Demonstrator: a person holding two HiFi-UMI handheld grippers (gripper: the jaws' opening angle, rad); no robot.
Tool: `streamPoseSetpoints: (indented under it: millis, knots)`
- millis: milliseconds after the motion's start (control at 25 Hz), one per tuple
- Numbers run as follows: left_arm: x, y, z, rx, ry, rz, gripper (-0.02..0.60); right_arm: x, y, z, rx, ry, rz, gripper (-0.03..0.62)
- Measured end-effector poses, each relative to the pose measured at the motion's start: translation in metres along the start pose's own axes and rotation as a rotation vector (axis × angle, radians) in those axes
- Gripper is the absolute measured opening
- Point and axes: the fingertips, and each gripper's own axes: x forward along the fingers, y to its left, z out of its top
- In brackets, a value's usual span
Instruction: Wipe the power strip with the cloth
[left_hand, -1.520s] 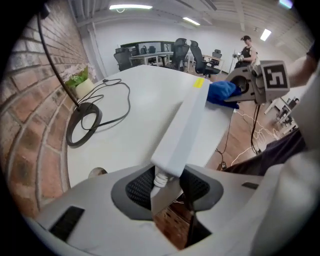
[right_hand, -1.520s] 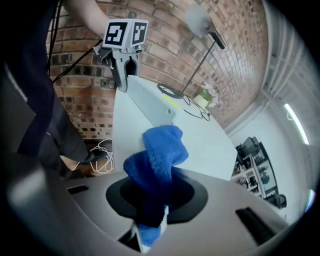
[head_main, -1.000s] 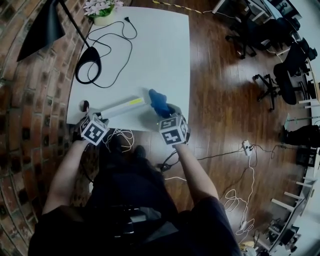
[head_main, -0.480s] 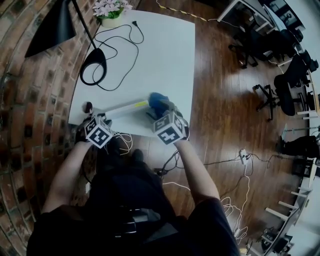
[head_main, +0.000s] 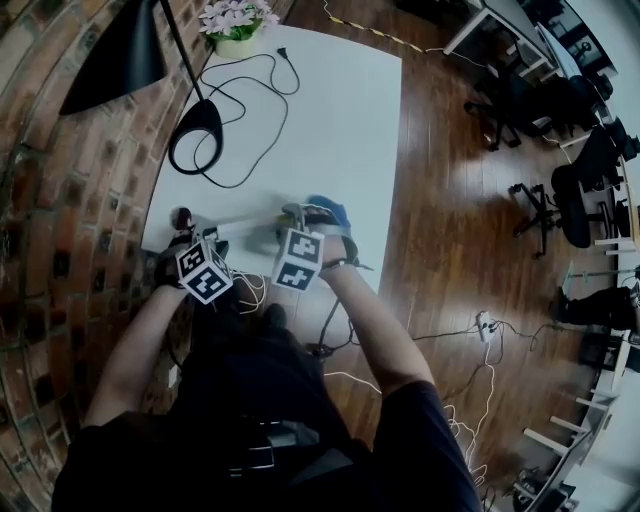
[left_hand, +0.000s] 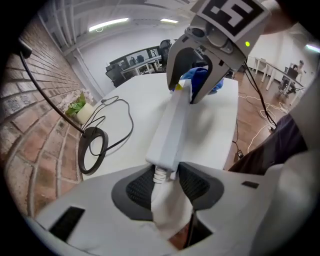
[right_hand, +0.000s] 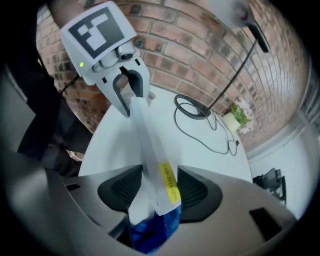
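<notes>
Right gripper (right_hand: 152, 192) has slid left along strip (left_hand: 175, 125) toward left gripper (left_hand: 167, 182), its jaws just closing round strip and cloth (right_hand: 152, 232). Left gripper clamps the cord end, lower centre of the head view. The wiping stroke looks under way.

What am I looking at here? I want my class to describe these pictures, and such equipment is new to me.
No robot: a person holds a two-jaw gripper in each hand; the marker cubes belong to them. The head view looks down from the person's head; the other two look along each gripper's jaws. On the white table are a white power strip, a lamp's black ring base, a black cable and a flower pot. The left gripper is clamped on the strip's cable end. The right gripper straddles its labelled end, with the blue cloth bunched between the jaws; they have just been closing, and whether they press yet is unclear.
</notes>
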Motion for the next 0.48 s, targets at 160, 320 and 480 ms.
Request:
streamPoseSetpoints:
  millis: [160,320,480]
  knots:
    - [0.001,0.006,-0.003,0.028,-0.008,0.025,0.164,0.002,-0.002,0.002,-0.084,0.002,-0.142,0.219]
    - [-0.021,0.013,0.0,-0.11,-0.122,-0.023,0.171,0.001,0.004,0.002,-0.144,0.034,-0.3,0.221]
    - [-0.057,0.029,0.013,-0.392,-0.29,-0.121,0.173,0.0,0.007,0.003,-0.206,0.08,-0.403,0.221]
